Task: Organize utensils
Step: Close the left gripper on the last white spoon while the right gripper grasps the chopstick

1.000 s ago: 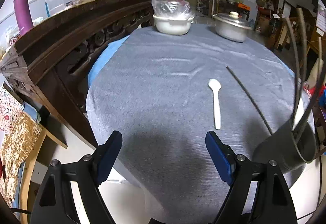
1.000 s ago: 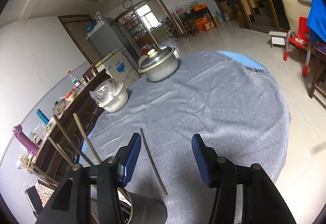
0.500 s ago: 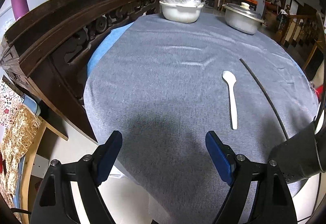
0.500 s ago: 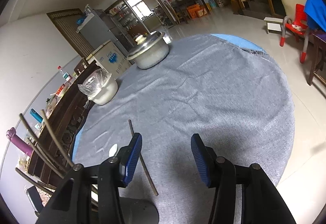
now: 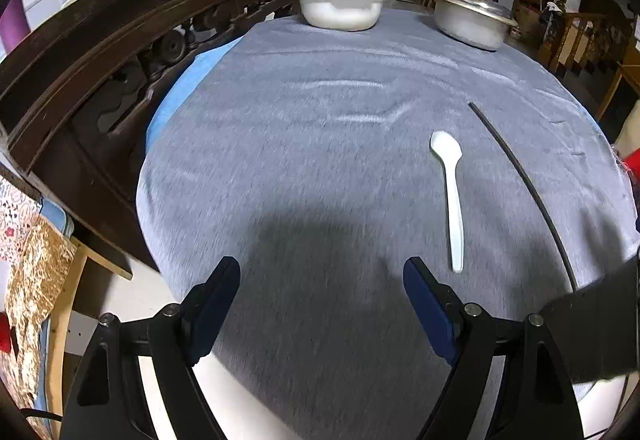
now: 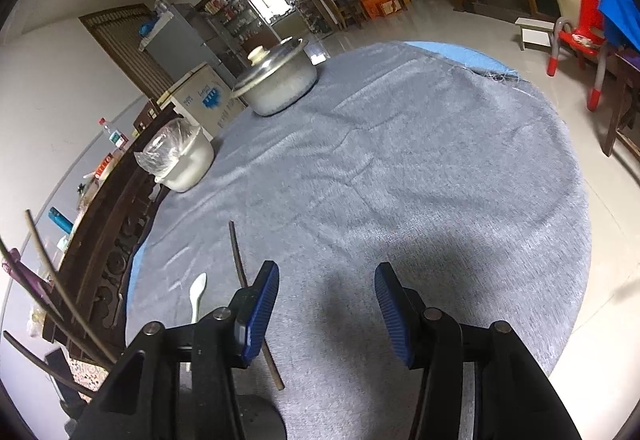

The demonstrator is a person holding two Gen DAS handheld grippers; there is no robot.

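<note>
A white spoon [image 5: 451, 192] lies on the grey tablecloth [image 5: 320, 128], handle toward me, just beyond my left gripper's right finger. A single dark chopstick [image 5: 520, 184] lies to its right. My left gripper [image 5: 320, 292] is open and empty, low over the near edge of the table. A dark holder [image 5: 596, 324] shows at the right edge. In the right wrist view my right gripper [image 6: 326, 304] is open and empty; the chopstick [image 6: 238, 260] and spoon [image 6: 197, 296] lie to its left. Several chopsticks [image 6: 52, 288] stick up from the holder [image 6: 256, 416] at the lower left.
A white bowl covered in plastic [image 5: 340, 6] and a lidded metal pot [image 5: 472, 20] stand at the far side of the round table. A dark carved wooden cabinet [image 5: 100, 72] runs along the left. Floor and chairs [image 6: 580, 40] lie to the right.
My left gripper has swung left and forward, so the spoon and chopstick sit nearer and the holder slid toward the right edge. The right gripper has tilted down; the spoon came into its view.
</note>
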